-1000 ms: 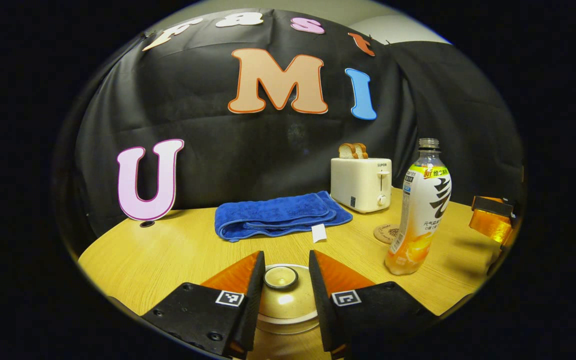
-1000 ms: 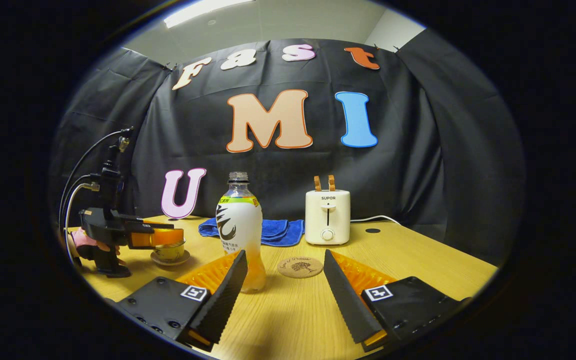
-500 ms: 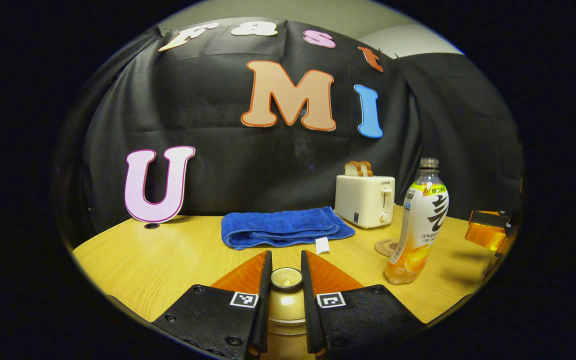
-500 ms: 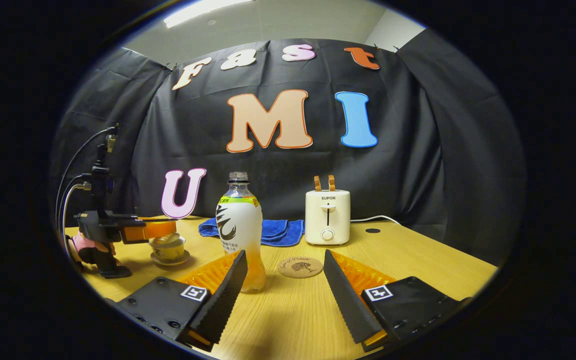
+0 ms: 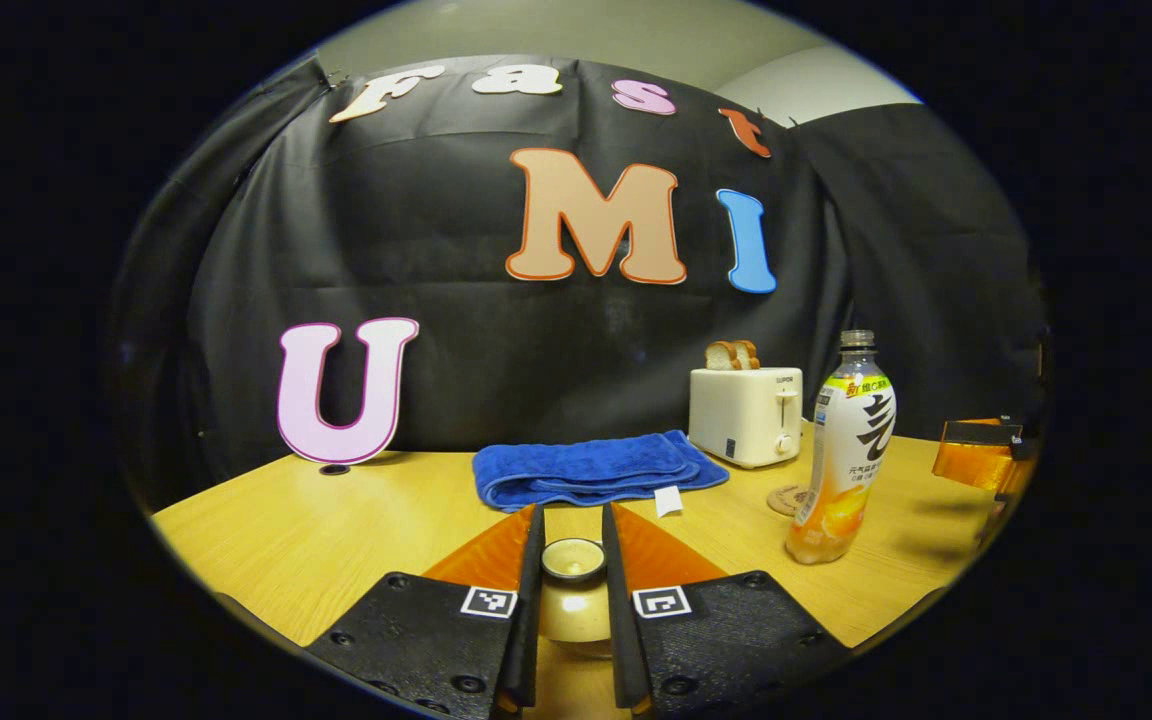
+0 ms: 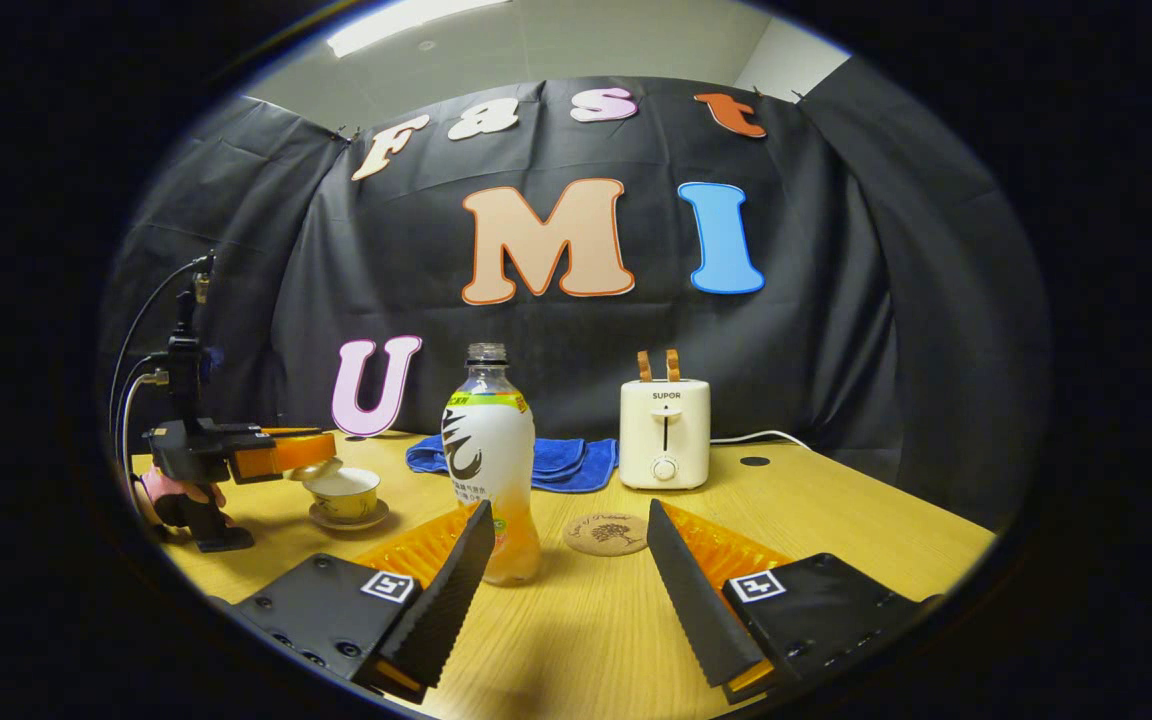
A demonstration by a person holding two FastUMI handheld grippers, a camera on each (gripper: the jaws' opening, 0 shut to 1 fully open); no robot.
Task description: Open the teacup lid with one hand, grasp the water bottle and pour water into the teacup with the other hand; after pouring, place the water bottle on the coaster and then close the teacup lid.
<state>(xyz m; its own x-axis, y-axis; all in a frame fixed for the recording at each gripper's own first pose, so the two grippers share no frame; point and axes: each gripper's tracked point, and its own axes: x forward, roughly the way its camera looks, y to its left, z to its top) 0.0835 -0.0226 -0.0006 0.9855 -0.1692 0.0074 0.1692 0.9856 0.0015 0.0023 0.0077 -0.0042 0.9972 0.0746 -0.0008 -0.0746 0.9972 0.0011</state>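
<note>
In the left gripper view my left gripper (image 5: pixel 572 560) is shut on the knob of the cream teacup lid (image 5: pixel 573 605), which hangs above the table. The right gripper view shows that gripper (image 6: pixel 276 452) at the far left, holding the lid (image 6: pixel 313 469) just above the uncovered teacup (image 6: pixel 346 493) on its saucer. The uncapped water bottle (image 6: pixel 492 470) with orange drink stands upright on the table, just beyond my right gripper (image 6: pixel 566 565), which is open and empty. A round cork coaster (image 6: pixel 606 533) lies to the right of the bottle. The bottle (image 5: pixel 844 455) and coaster (image 5: pixel 788 499) also appear at right in the left gripper view.
A folded blue towel (image 6: pixel 546 462) and a white toaster (image 6: pixel 665 433) with two bread slices stand at the back of the wooden table (image 6: pixel 836 520). A hand (image 6: pixel 171 492) holds the left gripper.
My left gripper closed on the lid knob and lifted the lid off the teacup. The right gripper barely moved, edging slightly toward the bottle.
</note>
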